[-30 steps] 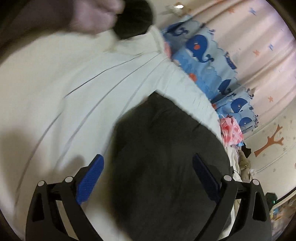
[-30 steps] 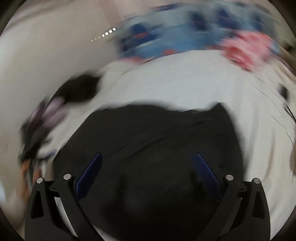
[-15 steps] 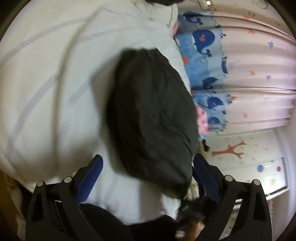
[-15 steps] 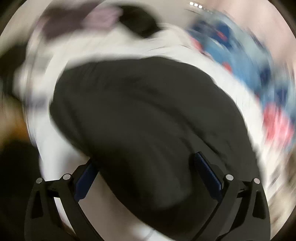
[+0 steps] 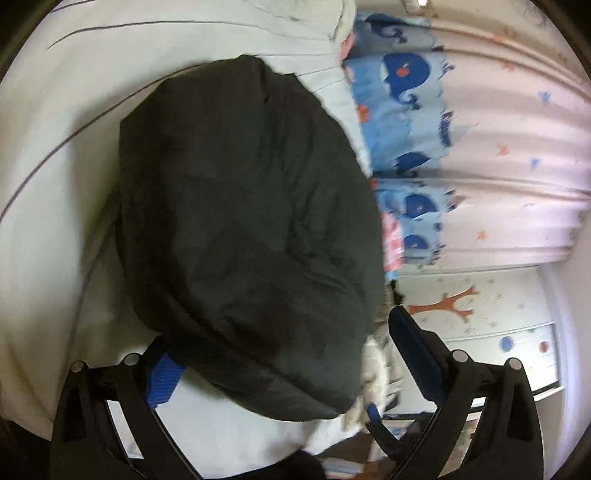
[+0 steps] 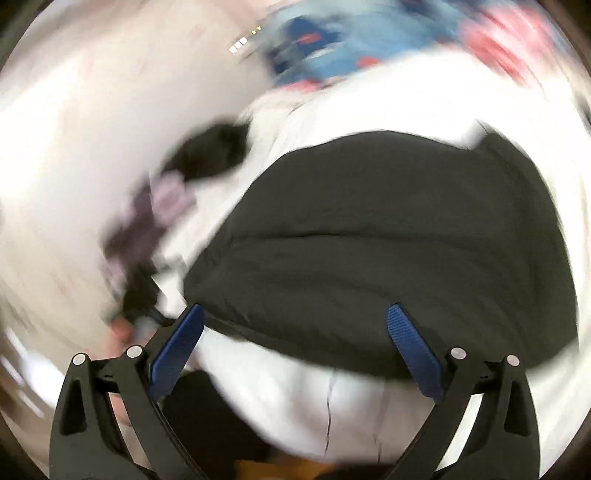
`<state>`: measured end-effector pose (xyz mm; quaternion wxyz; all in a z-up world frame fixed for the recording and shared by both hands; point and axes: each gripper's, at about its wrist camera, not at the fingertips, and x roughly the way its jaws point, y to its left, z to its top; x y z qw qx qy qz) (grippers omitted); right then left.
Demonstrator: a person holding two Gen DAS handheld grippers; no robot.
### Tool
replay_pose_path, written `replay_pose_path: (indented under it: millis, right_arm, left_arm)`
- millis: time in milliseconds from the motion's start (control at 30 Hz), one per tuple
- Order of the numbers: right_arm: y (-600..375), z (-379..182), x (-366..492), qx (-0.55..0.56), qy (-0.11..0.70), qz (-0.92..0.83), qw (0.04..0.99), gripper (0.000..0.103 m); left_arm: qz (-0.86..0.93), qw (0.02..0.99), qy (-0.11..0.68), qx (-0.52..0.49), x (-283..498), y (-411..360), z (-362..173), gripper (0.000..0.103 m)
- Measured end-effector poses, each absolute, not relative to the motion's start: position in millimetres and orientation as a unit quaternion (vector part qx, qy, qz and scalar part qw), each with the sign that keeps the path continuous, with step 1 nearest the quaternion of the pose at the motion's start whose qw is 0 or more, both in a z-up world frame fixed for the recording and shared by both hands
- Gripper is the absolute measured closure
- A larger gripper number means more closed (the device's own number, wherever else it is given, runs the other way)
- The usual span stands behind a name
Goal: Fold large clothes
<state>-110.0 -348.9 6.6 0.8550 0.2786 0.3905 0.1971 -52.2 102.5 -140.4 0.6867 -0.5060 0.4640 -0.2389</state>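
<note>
A: Fig. a, left wrist view. What is shown?

B: A dark garment (image 5: pixel 243 236), folded into a compact bundle, is seen lying on a white sheet (image 5: pixel 55 155) w/ thin dark stripes. The left gripper (image 5: pixel 291 354) is held wide apart, w/ nothing gripped. Its left blue pad (image 5: pixel 164 376) is partly covered by the near edge of the bundle; whether cloth is touched cannot be told. The right blue pad (image 5: pixel 415 350) is seen beyond the bundle's right edge, over the bed's side. A blue whale-print fabric (image 5: pixel 402 110) is shown at the far right of the bed, w/ a pale pink star-pattern curtain (image 5: pixel 517 147) behind it. A tree decal (image 5: pixel 448 304) is visible on the wall at right.

A: Fig. b, right wrist view?

B: Heavy motion blur is present. The same dark garment (image 6: pixel 388 251) is seen resting on the white sheet (image 6: pixel 303 406), centre-right in frame. The right gripper (image 6: pixel 295 350) is also spread wide and empty; its right pad (image 6: pixel 413 354) is seen in front of the bundle's near edge, its left pad (image 6: pixel 177 347) just beside the near-left corner. Contact cannot be judged. A dark object (image 6: pixel 210 155) and purplish clothing (image 6: pixel 155 214) are smeared at far left; detail is not recoverable. Blue (image 6: pixel 314 37) and pink (image 6: pixel 506 33) fabric is blurred along the far side.
</note>
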Motion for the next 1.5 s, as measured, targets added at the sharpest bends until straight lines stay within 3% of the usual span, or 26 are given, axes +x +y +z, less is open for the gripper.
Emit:
replay_pose_path:
  millis: [167,333,400,500,600,733,900,1000,1067,1133,1167,1200,1267,1300,1400,1500]
  right_arm:
    - [-437.8,-47.4,-144.6,0.431,0.421,0.157,0.783,0.007]
    - [-453.7,-90.9,-120.8,0.507,0.425,0.180,0.728,0.007]
    - [-461.6,-102.4,-105.7,0.549,0.396,0.194,0.710,0.007]
    - [-459.7,-101.2,-92.1,0.533,0.403,0.183,0.721,0.007]
    - [-460.0,-97.5,-94.9,0.505,0.414,0.167,0.738,0.008]
    - [-476.4,-90.2,-96.2,0.541,0.349,0.172,0.746,0.008]
    - [-472.9,-100.0,-90.7,0.538,0.349,0.175,0.747,0.009]
    - [-470.6,-103.4,-95.1,0.533,0.360,0.152,0.750,0.026]
    - [-473.2,-113.9,-93.9,0.516,0.394,0.128,0.749,0.045]
    - [-482.9,-120.6,-92.0,0.537,0.388,0.120,0.740,0.054]
    - [-486.9,-122.1,-90.2,0.547,0.380,0.119,0.736,0.062]
    - [-488.0,-121.4,-88.6,0.545,0.375,0.119,0.740,0.065]
    - [-481.0,-114.1,-86.5,0.529,0.371,0.124,0.754,0.080]
    - [-477.2,-107.8,-86.4,0.520,0.366,0.129,0.761,0.081]
    - [-472.2,-76.3,-99.3,0.497,0.334,0.159,0.785,0.084]
    - [-462.0,-38.9,-117.9,0.480,0.303,0.189,0.801,0.085]
  left_arm:
    - [-0.228,0.693,0.492,-0.475,-48.0,91.5,-140.5,0.008]
    - [-0.289,0.702,0.385,-0.524,-64.6,96.8,-105.1,0.008]
    - [-0.272,0.704,0.424,-0.501,-62.3,95.4,-108.8,0.008]
    - [-0.231,0.669,0.515,-0.485,-52.6,94.2,-141.7,0.008]
    - [-0.241,0.662,0.495,-0.509,-51.0,100.2,-144.9,0.008]
    - [-0.281,0.676,0.400,-0.552,-53.6,104.1,-123.5,0.008]
    - [-0.258,0.676,0.457,-0.517,-43.7,94.7,-141.3,0.008]
    - [-0.261,0.678,0.458,-0.512,-43.4,95.0,-138.9,0.008]
    - [-0.251,0.681,0.468,-0.503,-38.9,91.2,-140.6,0.008]
    - [-0.240,0.694,0.469,-0.490,-41.4,86.8,-136.9,0.009]
    - [-0.236,0.700,0.466,-0.487,-42.3,85.7,-135.7,0.017]
    - [-0.237,0.706,0.459,-0.485,-42.7,85.3,-133.3,0.037]
    - [-0.248,0.704,0.446,-0.494,-45.9,89.9,-132.0,0.062]
    - [-0.251,0.705,0.442,-0.494,-46.8,91.6,-130.8,0.071]
    - [-0.267,0.714,0.424,-0.488,-57.2,99.7,-110.0,0.082]
    - [-0.299,0.721,0.392,-0.487,-76.4,116.6,-76.5,0.085]
